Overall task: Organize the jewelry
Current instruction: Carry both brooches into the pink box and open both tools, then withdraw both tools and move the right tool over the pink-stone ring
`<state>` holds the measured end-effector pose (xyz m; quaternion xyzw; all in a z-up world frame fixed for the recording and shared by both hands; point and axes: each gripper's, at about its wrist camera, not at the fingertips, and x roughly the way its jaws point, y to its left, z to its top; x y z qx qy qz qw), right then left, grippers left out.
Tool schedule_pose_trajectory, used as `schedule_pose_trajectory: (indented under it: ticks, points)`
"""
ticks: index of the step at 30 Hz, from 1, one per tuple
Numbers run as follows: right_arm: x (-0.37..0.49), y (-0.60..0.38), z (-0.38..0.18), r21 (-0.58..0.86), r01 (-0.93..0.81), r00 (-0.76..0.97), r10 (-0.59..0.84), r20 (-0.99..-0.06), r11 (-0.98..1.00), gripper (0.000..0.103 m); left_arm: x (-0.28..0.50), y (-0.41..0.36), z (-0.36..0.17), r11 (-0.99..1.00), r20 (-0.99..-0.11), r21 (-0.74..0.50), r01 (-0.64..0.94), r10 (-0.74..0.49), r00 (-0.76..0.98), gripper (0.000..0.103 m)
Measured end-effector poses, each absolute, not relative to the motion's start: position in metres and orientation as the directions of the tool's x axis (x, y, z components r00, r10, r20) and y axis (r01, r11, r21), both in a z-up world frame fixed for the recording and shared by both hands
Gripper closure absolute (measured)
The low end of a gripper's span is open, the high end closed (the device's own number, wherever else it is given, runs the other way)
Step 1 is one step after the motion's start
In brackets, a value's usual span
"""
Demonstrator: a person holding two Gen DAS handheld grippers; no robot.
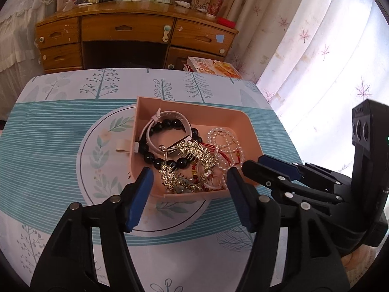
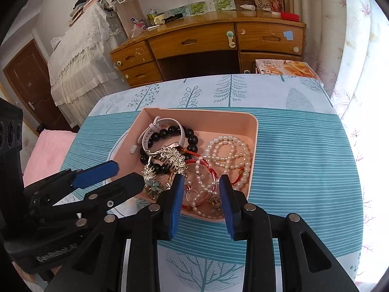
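While both pairs of blue-padded fingers stand apart and hold nothing, I have my left gripper [image 1: 189, 182] hovering over the near end of the pink plastic tray [image 1: 243, 119] and my right gripper [image 2: 200, 189] just beside it, over the tray's near right corner. Directly past my right fingertips lie a thin red cord bracelet [image 2: 207, 168] and the white pearl strand [image 2: 228, 153], looped over each other. Beyond my left fingertips sits the gold rhinestone hair comb [image 1: 192, 155], resting on the black bead bracelet [image 1: 170, 143] and the white watch strap [image 1: 170, 115].

Everything is piled in one tangle on the tree-patterned blue tablecloth [image 1: 48, 146]. I judge the main risk is snagging: closing on the pearls could catch the red cord too, and lifting would drag the whole heap or tip the light tray. My two grippers are also close enough to collide.

Only the left view shows a white tab [image 1: 122, 146] sticking out of the tray's left wall; only the right view shows pearls continuing to the near rim.
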<state>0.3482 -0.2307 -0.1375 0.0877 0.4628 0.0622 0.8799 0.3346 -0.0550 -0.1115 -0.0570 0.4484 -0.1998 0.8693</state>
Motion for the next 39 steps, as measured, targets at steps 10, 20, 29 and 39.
schedule_pose_trajectory:
  ticks: [10,20,29,39]
  points:
    - [0.297,-0.232,-0.112,0.215,-0.025,0.604,0.186,-0.775,0.976,0.071,0.281,-0.037,-0.075,0.908,-0.699,-0.269,0.321,-0.413,0.584,0.043]
    - [0.218,-0.217,-0.072,0.236,-0.072,0.642,0.226,-0.732,0.969,0.070,0.208,-0.011,-0.039,0.910,-0.638,-0.245,0.334,-0.411,0.651,0.043]
    - [0.139,-0.191,-0.044,0.224,-0.116,0.678,0.242,-0.694,0.968,0.066,0.146,0.015,-0.024,0.916,-0.598,-0.221,0.335,-0.399,0.695,0.040]
    - [0.078,-0.155,-0.046,0.188,-0.135,0.694,0.229,-0.682,0.973,0.060,0.095,0.033,-0.045,0.924,-0.614,-0.202,0.324,-0.377,0.694,0.039]
